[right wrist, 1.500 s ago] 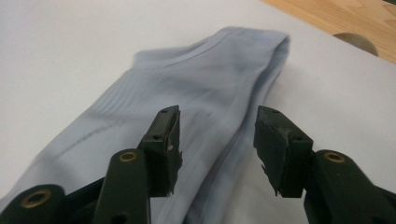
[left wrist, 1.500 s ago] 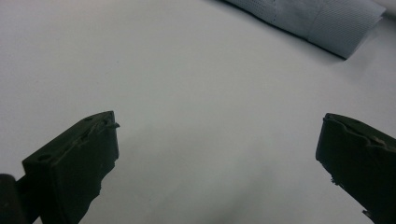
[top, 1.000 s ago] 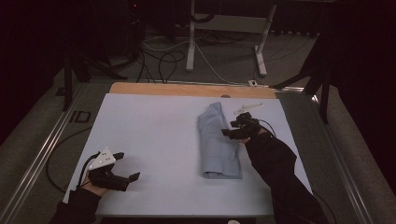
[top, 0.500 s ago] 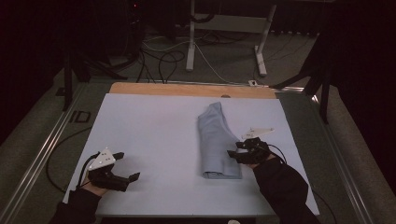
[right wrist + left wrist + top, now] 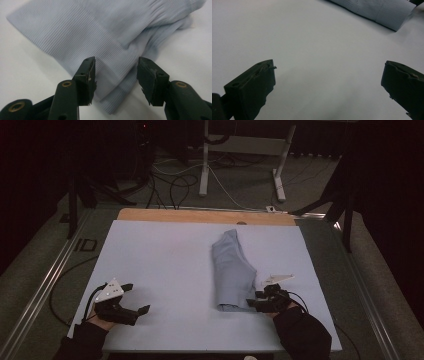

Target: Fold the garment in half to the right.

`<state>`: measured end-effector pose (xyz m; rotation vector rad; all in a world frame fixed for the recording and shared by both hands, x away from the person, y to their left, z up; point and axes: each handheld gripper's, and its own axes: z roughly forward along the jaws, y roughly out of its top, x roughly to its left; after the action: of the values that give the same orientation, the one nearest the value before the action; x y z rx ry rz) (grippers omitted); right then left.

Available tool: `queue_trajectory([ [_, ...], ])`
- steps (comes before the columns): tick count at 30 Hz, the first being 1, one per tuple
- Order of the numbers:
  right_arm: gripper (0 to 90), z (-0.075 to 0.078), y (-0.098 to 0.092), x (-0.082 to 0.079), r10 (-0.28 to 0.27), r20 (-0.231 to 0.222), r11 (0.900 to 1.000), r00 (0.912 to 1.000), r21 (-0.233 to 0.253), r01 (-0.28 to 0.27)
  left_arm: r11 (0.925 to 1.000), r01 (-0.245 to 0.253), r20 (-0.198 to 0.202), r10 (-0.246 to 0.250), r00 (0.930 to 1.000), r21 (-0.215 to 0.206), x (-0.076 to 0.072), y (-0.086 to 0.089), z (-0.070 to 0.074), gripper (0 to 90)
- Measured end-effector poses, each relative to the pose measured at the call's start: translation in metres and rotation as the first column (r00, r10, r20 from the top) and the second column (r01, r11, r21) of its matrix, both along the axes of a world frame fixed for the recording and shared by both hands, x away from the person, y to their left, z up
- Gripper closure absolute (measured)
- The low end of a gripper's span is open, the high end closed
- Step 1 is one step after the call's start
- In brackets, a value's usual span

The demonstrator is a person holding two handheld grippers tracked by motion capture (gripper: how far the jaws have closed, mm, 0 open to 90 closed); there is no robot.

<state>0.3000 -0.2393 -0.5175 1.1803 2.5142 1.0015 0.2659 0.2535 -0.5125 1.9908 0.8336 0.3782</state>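
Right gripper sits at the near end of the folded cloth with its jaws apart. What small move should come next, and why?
Probably ease the right gripper forward and close it on the near corner of the folded light-blue cloth. Its jaws stand open with the ribbed hem between them, not yet pinched. The left gripper is open over bare table, apart from the cloth.

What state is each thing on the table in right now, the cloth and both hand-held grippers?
Pale blue ribbed cloth: folded into a long strip, lying flat on the white table cover.
Left hand-held gripper: open, holding nothing, apart from the cloth.
Right hand-held gripper: open, jaws astride the cloth's near corner, not clamped.
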Motion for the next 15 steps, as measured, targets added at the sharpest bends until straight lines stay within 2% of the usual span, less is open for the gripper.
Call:
queue_trajectory([
  [4, 63.2, -0.002, 0.002, -0.002, 0.009, -0.003, 1.0, 1.0, -0.025, -0.009, 1.0, 0.003, 0.001, -0.003, 1.0, 0.003, 0.0, 0.0, 0.0, 0.4],
  [8, 84.0, 0.001, 0.003, -0.004, 0.024, 0.002, 1.0, 0.9997, -0.02, -0.024, 1.0, 0.002, 0.001, -0.002, 1.0, -0.002, -0.001, 0.0, 0.0, 0.4],
  [13, 86.3, 0.011, -0.002, -0.007, 0.002, 0.031, 1.0, 0.9995, -0.014, -0.002, 1.0, 0.002, 0.003, -0.002, 1.0, -0.001, -0.001, 0.0, 0.0, 0.4],
  [15, 86.4, 0.017, -0.007, -0.01, -0.007, 0.043, 1.0, 0.9991, 0.003, 0.006, 1.0, 0.003, 0.002, -0.003, 1.0, 0.001, -0.001, 0.0, 0.0, 0.4],
])
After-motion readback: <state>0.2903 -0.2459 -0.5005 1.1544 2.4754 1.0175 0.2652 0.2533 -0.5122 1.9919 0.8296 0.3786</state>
